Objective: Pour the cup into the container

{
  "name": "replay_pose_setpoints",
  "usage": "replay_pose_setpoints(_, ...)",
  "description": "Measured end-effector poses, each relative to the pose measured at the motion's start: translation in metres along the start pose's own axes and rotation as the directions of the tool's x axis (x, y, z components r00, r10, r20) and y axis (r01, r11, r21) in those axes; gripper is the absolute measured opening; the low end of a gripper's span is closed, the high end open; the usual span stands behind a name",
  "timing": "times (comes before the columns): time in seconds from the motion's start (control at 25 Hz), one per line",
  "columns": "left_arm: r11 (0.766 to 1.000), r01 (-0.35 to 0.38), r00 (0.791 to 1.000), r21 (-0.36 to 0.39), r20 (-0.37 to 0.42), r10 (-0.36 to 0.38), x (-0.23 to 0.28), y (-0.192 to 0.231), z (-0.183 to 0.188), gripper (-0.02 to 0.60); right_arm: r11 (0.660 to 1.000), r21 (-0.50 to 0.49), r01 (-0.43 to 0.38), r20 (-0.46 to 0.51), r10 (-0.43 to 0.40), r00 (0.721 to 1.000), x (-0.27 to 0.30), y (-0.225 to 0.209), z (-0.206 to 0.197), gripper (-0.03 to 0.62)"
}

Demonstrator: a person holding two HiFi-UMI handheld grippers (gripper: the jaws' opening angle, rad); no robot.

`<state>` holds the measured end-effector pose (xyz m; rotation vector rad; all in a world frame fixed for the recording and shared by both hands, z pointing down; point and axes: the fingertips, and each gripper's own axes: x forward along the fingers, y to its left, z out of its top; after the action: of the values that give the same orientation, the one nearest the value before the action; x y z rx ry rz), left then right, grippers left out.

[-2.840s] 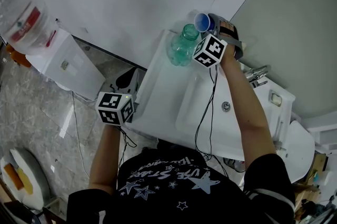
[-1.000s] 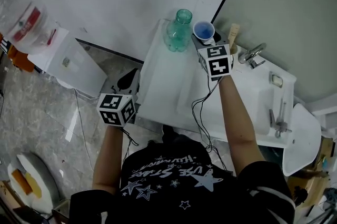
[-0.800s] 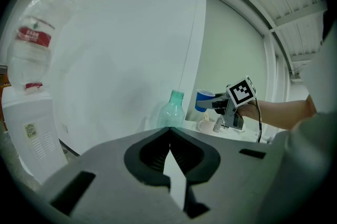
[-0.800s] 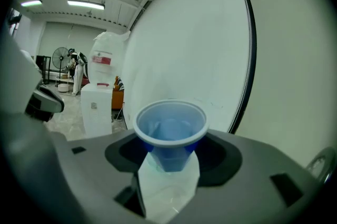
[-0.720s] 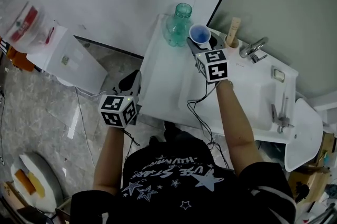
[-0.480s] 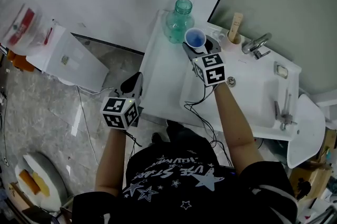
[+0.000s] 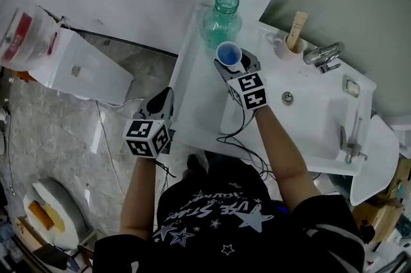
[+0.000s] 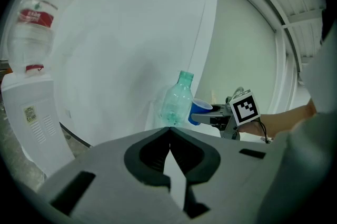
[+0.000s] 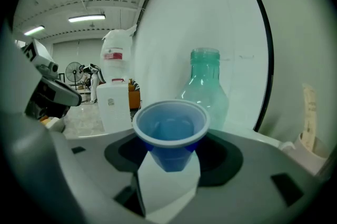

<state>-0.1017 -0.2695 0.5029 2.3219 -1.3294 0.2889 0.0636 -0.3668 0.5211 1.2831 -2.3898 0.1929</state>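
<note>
A blue plastic cup (image 7: 229,54) stands upright between the jaws of my right gripper (image 7: 232,65), which is shut on it over the white sink top (image 7: 199,98). In the right gripper view the cup (image 9: 171,136) fills the middle, and I cannot tell whether liquid is in it. Just behind it stands the open green bottle (image 7: 222,16), also seen past the cup (image 9: 204,86). My left gripper (image 7: 167,95) hangs beside the sink's left edge, shut with nothing in it; its view shows the bottle (image 8: 176,101) and the cup (image 8: 200,110) ahead.
A white water dispenser (image 7: 83,66) with an upturned bottle (image 8: 32,17) stands left of the sink. A mug holding a wooden handle (image 7: 290,40), a faucet (image 7: 324,54) and the drain (image 7: 287,97) lie to the right. Cables trail from both grippers.
The right gripper has brought the cup from tilted at the bottle's mouth to upright, then lower and nearer me, in front of the bottle. The left gripper has sunk a little.
</note>
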Motion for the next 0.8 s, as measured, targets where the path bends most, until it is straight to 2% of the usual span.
replay_pose_setpoints(0.44,0.999,-0.032,0.999,-0.026,-0.039,0.031,0.017,0.008,-0.012,0.011,0.996,0.003,-0.084,-0.035,0.084,0.996,0.038,0.016,-0.033,0.278)
replay_pose_setpoints(0.8,0.998,-0.042,0.998,-0.054,-0.055,0.039,0.02,0.015,-0.023,0.011,0.995,-0.012,-0.102,-0.054,0.101,0.993,0.051,0.027,-0.045,0.279)
